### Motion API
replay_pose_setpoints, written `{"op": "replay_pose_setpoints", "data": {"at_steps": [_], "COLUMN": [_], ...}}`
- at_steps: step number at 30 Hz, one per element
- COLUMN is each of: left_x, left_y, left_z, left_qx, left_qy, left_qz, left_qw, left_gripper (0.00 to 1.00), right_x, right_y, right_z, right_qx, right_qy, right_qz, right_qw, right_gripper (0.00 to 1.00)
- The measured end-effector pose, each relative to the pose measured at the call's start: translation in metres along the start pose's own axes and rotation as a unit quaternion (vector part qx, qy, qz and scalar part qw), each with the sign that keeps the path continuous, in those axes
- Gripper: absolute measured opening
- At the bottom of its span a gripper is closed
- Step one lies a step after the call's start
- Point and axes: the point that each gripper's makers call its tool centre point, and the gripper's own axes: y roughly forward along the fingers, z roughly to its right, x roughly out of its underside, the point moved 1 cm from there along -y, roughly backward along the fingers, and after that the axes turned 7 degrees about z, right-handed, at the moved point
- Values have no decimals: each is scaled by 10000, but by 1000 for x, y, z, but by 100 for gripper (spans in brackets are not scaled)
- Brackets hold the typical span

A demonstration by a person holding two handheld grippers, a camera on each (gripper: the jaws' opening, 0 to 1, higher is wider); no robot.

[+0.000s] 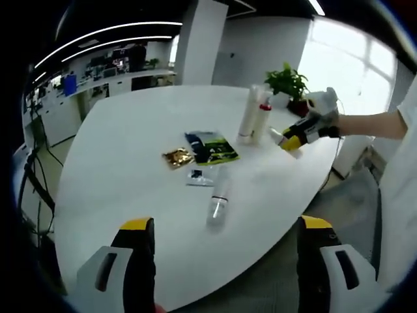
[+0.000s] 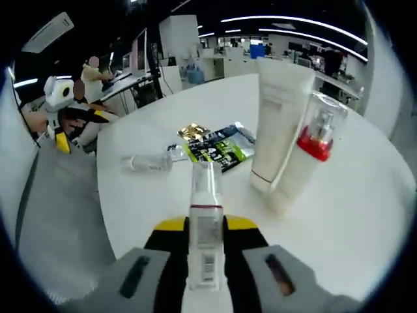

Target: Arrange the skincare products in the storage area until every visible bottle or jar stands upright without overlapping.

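White and rounded, the table stands in an open-plan office with ceiling strip lights, desks behind and a potted plant at its far edge.

From the right gripper view, the right gripper is closed on a slim white bottle. Its yellow-tipped jaws press the bottle's two sides about midway along its length. The bottle's long axis runs straight ahead along the jaws, its clear cap pointing away from the camera toward the sachets, its barcode end nearest the lens. Just beyond and to the right stand a tall white tube and a pump bottle with a red collar, both upright and touching or nearly so.

From the left gripper view, the left gripper hangs near the table's near edge with its jaws wide apart and nothing between them. Ahead of it a clear small bottle lies on its side, well clear of the jaws, its long axis running roughly away from the camera. Past it lie a gold sachet, a green-and-dark packet and a small flat sachet.
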Motion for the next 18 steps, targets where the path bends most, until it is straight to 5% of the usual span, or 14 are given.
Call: {"op": "replay_pose_setpoints", "data": {"at_steps": [8,18], "left_x": [-12,-31], "left_y": [2,14], "left_z": [10,36], "left_qx": [177,654], "left_qy": [1,80], "left_qz": [125,250], "left_qw": [9998,9975], "left_gripper": [88,88], "right_x": [-32,-65], "right_y": [-9,-17], "right_z": [-22,-53], "right_qx": [-125,-524], "right_qy": [884,1639], "right_qz": [944,1811], "right_qw": [9915,9683], "right_gripper": [19,19]}}
